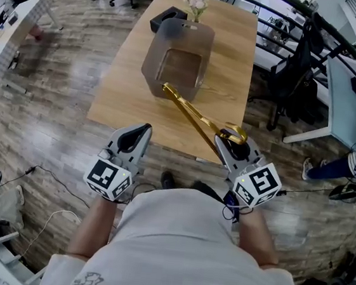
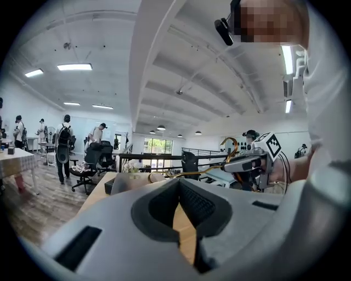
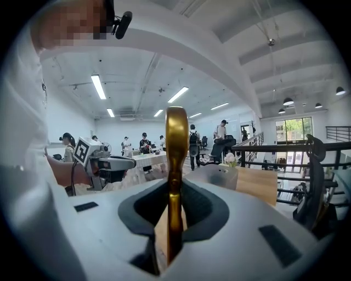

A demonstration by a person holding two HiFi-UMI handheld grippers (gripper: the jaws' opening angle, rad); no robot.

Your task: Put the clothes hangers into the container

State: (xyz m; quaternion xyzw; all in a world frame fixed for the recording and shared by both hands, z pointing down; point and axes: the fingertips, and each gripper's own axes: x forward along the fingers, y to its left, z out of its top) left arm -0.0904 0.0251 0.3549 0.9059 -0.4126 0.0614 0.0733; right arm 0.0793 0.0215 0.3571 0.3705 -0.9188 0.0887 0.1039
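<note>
Gold hanger [image 1: 194, 114] is clamped near its hook end in the right gripper [image 1: 229, 143]. Its far tip is already at the near rim of the grey container [image 1: 155, 53], which sits on the wooden table [image 1: 233, 49]. Imo the trick is to lift the held end so the tip clears the rim, then slide it in lengthwise before letting go. Left gripper [image 1: 137, 133] is closed on nothing, just off the table's near edge. Count: one hanger, one container, two grippers.

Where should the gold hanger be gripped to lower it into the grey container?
Grip the gold hanger at the neck by its hook, from the near side, as the right hand-held gripper holds it. The thin bar stands edge-on between the jaws, and the long body reaches to the container.
</note>
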